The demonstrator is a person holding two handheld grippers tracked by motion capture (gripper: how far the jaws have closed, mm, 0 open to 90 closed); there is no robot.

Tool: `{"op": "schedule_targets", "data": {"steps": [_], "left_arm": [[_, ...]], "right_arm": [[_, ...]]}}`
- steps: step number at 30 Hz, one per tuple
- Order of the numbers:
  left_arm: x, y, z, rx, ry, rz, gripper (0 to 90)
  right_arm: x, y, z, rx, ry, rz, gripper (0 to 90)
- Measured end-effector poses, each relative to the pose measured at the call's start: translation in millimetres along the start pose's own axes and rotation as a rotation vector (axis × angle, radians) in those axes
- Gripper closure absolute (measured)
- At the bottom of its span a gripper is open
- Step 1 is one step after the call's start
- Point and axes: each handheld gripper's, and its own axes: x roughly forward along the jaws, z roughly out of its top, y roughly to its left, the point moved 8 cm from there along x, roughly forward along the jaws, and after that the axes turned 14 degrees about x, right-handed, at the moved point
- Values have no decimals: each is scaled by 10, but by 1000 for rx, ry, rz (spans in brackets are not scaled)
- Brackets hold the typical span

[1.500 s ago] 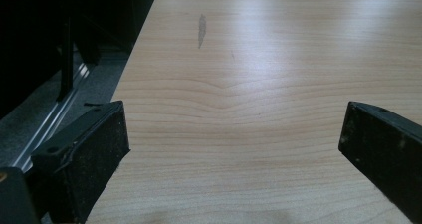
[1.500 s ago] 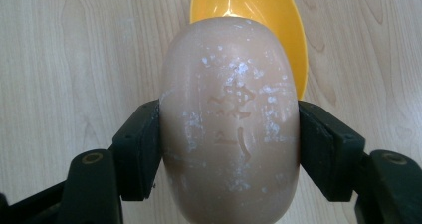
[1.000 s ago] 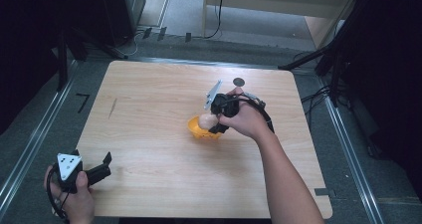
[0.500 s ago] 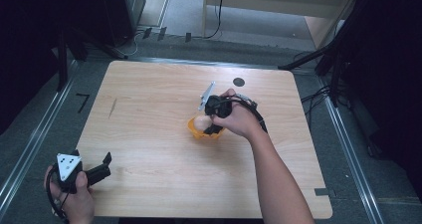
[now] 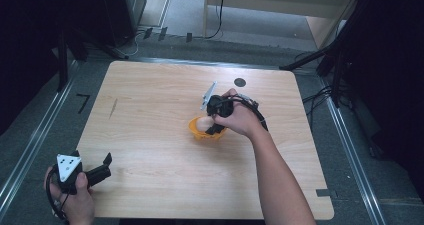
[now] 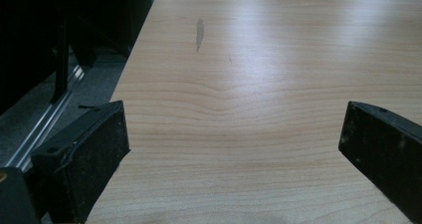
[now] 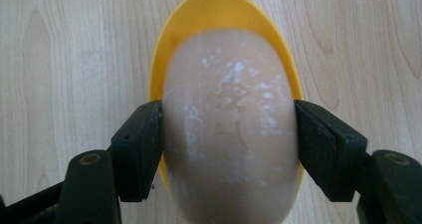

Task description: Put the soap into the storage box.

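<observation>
The right claw is clamped on the pale egg over the yellow bowl mid-table; keep the squeeze light. The left claw rests apart, near-left.

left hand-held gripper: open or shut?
Open. The left hand-held gripper has its jaws spread wide, with only bare wooden table between them and nothing held.

The table is light wood with a smooth, slightly shiny finish. The yellow bowl looks like glossy plastic. The pale egg is matt with white specks.
</observation>
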Motion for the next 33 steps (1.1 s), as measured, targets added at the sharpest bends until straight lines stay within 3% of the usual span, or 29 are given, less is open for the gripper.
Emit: {"op": "schedule_targets", "data": {"steps": [1,10,17,21,28,33], "left_arm": [[-1,0,0,2,2,0,0],[-1,-2,-2,7,6,0,0],[2,-5,0,9,5,2,0],[5,-9,1,11,4,4,0],[7,-10,1,16,7,6,0],[8,-14,1,20,9,6,0]], "right_arm": [[-49,3,26,8,-28,4,300],[-173,6,-33,34,-32,-16,283],[-280,22,-99,61,-75,-34,186],[-284,62,-237,92,-70,-25,131],[-329,47,-491,145,-133,-30,39],[-357,20,-663,189,-149,-49,0]]}}
